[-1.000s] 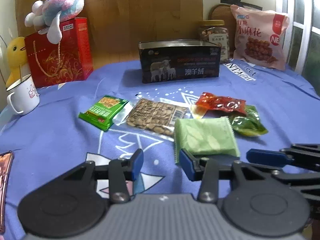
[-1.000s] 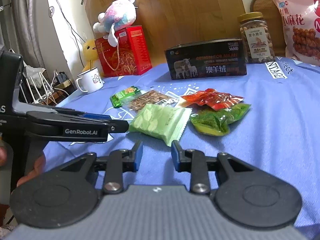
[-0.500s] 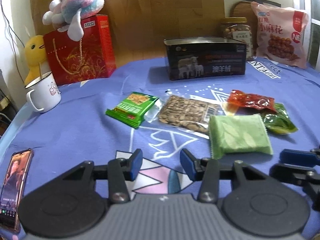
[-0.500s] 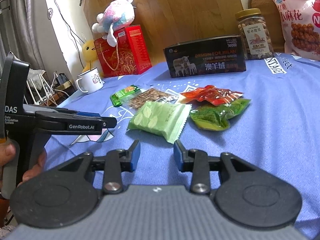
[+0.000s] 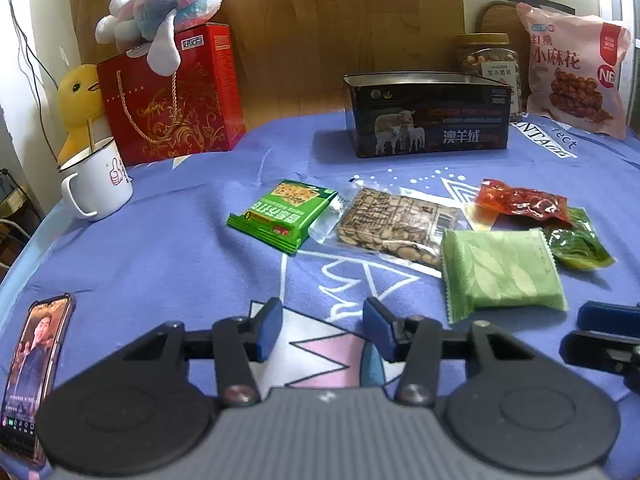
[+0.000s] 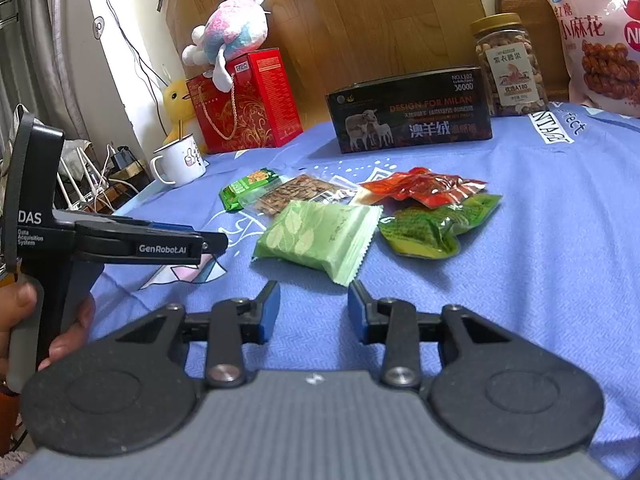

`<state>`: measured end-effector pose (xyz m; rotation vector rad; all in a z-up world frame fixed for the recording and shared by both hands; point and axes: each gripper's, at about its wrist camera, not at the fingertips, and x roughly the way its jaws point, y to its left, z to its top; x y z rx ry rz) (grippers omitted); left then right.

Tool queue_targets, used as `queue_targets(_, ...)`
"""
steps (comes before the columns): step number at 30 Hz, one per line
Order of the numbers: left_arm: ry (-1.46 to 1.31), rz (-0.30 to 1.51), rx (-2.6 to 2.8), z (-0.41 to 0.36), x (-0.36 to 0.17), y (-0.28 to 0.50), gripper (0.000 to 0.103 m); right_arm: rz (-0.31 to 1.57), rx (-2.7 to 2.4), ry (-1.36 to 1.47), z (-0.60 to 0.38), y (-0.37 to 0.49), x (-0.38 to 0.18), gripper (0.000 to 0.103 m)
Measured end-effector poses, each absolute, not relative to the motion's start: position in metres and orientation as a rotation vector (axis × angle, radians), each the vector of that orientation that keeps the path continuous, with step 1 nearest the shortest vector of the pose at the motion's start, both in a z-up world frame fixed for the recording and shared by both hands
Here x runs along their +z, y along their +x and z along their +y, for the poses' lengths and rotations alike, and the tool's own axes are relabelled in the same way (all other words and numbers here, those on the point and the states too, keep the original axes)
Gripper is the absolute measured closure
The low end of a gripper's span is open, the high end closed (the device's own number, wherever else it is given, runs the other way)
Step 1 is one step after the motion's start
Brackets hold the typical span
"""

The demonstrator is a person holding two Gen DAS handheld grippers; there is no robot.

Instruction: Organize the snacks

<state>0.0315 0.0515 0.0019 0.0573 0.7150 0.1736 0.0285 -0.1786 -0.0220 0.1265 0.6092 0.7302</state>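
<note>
Snacks untouched; both tongs have just been opening, and nothing is held.

The pale green packet lies flat on the blue-clothed counter, at the near edge of a cluster with the seed packet, the red packet, the dark green packet and, leftmost, the bright green biscuit packet. The open black tin, the likely container, stands behind them, well apart, with no snack visible inside. The right tongs sit just short of the pale green packet, jaws parted with only cloth between them. The left tongs are likewise parted and empty; their view has swung left over the last second, bringing a phone into frame. Assessment: sorting not yet begun; first pick probably the pale green packet.
</note>
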Motion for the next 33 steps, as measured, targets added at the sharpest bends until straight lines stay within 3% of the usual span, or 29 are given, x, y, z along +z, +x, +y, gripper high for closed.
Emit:
queue_targets(13,0.046,0.718,0.166,0.055,-0.001,0.035,0.054,0.594,0.672,0.13,-0.191,0.035,-0.02,0.055)
queue_targets(21,-0.225,0.702,-0.07,0.075,0.011,0.033,0.05,0.603,0.716,0.089,-0.183,0.036,-0.019,0.054)
queue_targets(29,-0.289,0.741,-0.185,0.064,0.004,0.057,0.05,0.597,0.719,-0.004,-0.164,0.048,-0.016,0.054)
queue_targets(31,-0.299,0.748,-0.229,0.057,0.002,0.062,0.054,0.615,0.716,-0.011,-0.16,0.055,-0.016,0.054)
queue_targets(32,-0.304,0.761,-0.249,0.055,0.0,0.065,0.066,0.623,0.725,-0.008,-0.158,0.059,-0.017,0.054)
queue_targets(33,-0.318,0.772,-0.272,0.051,-0.004,0.066,0.07,0.626,0.732,-0.005,-0.157,0.06,-0.019,0.055)
